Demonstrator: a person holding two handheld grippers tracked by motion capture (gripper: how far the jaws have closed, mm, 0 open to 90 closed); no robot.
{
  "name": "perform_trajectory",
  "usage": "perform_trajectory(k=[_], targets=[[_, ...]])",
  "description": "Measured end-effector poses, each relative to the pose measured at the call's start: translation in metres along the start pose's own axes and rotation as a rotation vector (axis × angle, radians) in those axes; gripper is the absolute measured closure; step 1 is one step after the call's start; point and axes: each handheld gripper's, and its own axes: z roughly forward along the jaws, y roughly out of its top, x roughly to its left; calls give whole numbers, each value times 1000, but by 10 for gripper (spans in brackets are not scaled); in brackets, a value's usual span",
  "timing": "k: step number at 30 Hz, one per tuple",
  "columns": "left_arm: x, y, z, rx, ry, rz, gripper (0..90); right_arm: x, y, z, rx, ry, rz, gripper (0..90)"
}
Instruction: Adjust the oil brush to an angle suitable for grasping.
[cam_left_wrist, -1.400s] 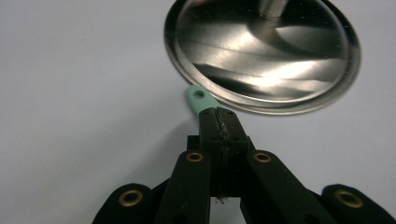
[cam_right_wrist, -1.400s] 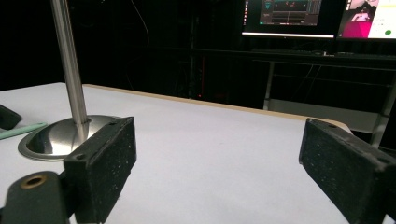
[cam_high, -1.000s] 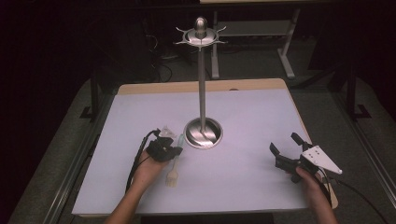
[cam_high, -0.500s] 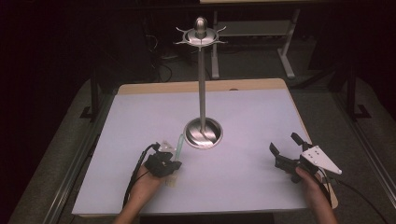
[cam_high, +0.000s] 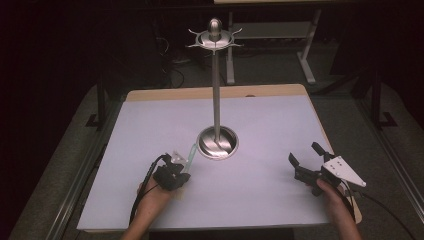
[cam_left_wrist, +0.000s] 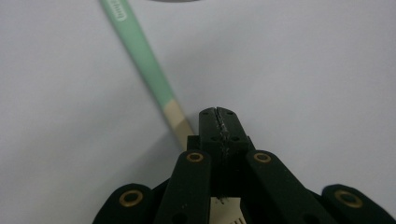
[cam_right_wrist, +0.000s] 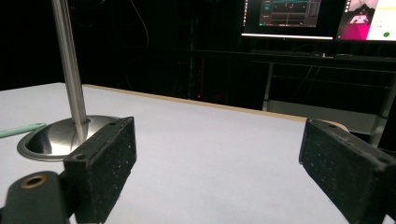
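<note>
Left gripper (cam_left_wrist: 218, 122) sits low near the worktop's (cam_high: 260, 125) front edge, fingers pressed together beside the toothbrush (cam_left_wrist: 145, 65), empty. It looks light, stiff, slippery: pinch mid-handle. Right gripper's (cam_high: 305, 161) fingers spread wide.

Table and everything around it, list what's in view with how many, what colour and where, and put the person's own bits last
Table: one, white top with a wooden edge, centre of the high view.
Stand: one, silver, a tall pole on a round base with a hooked crown, mid table.
Green stick: one, mint green with a beige end, flat on the table, left of the stand's base, beside the left gripper.
Monitors: two, lit, behind the table in the right gripper view.
Left gripper: one, black, near left of the table, jaws closed together.
Right gripper: one, black with a grey plate, near right, jaws wide apart.
Hands: two, at the near edge.
</note>
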Motion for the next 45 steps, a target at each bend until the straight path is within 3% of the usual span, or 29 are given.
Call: perform_trajectory(k=[13, 14, 15, 16, 17, 23, 25, 33, 38, 45], targets=[[25, -7, -11, 5, 56, -45, 900, 0, 0, 0, 0, 0, 0, 104], [27, -8, -13, 18, 111, -33, 900, 0, 0, 0, -3, -1, 2, 104], [27, -8, -13, 18, 111, -33, 900, 0, 0, 0, -2, -1, 3, 104], [30, -9, -12, 45, 152, -19, 900, 0, 0, 0, -3, -1, 2, 104], [38, -12, -15, 15, 99, -68, 900, 0, 0, 0, -2, -1, 2, 104], [40, -11, -27, -36, 73, -86, 900, 0, 0, 0, 2, 1, 1, 104], [33, -10, -26, -49, 3, -103, 900, 0, 0, 0, -2, -1, 0, 104], [23, -8, -13, -6, -75, -86, 900, 0, 0, 0, -2, -1, 0, 104], [21, -8, -7, 35, -35, -66, 900, 0, 0, 0, -3, 0, 0, 104], [27, -10, -11, 58, 67, -54, 900, 0, 0, 0, 0, 1, -2, 104]])
